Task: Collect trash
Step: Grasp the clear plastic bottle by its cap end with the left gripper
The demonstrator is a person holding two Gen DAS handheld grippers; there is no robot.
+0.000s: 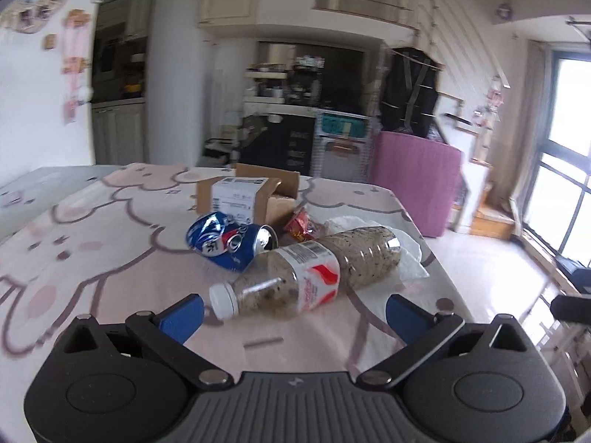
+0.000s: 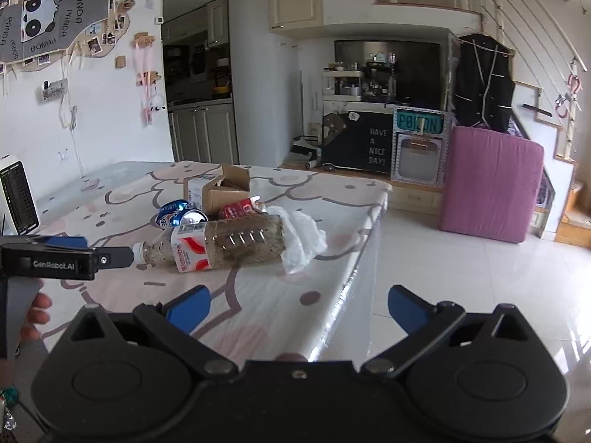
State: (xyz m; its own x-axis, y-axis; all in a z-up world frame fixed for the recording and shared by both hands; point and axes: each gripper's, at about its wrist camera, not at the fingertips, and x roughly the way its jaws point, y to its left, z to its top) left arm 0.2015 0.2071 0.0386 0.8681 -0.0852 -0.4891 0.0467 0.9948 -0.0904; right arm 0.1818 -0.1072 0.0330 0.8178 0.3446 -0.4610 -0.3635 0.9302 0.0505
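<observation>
A heap of trash lies on the table with the pink cartoon cloth. A clear plastic bottle with a red-and-white label lies on its side, white cap toward me. Behind it are a crushed blue can, a red wrapper, an opened cardboard box and crumpled white plastic. My left gripper is open just short of the bottle's cap. My right gripper is open over the table's right edge, apart from the bottle. The left gripper appears from the side by the cap.
The table's right edge drops to a glossy white tiled floor. A pink padded block stands on the floor beyond. A white heater sits at the table's left. A hand holds the left gripper's handle.
</observation>
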